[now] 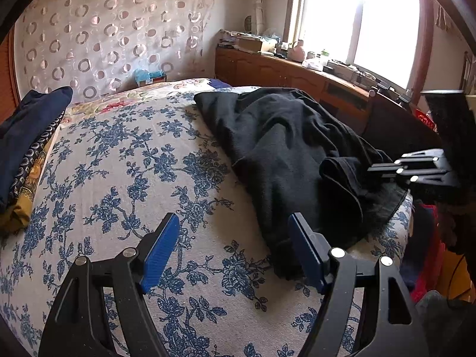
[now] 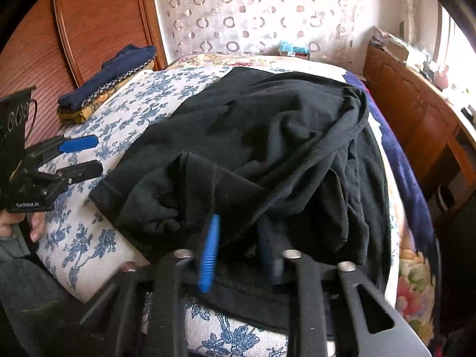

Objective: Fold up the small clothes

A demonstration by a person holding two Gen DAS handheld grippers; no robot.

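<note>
While the black garment [image 2: 267, 148] lies crumpled on the bed [image 1: 125, 154], filling the middle of the right wrist view and the 2 o'clock part of the left wrist view, the right gripper [image 2: 238, 250] is closed on its near hem at 6 o'clock, with dark cloth pinched between the blue pads. The left gripper [image 1: 235, 250] hangs over bare floral bedspread with its jaws wide apart and nothing between them; the garment's near edge lies just beside its right finger.

The cloth looks like soft, light knit, limp and full of folds, so it should drape and drag rather than hold any shape. It is not fragile, but one layer may slip off another. A hem or a corner is the best place to take hold, and the free edge near the left gripper seems the natural second grip for spreading it flat.

The left wrist view alone shows the window [image 1: 357, 20] and the cluttered cabinet [image 1: 297, 74] at 1 o'clock. The right wrist view alone shows the pinch itself, and a hand [image 2: 17, 223] at 9 o'clock holding the other tool. Both show folded clothes [image 2: 104, 86] stacked at the far left edge of the bed.
</note>
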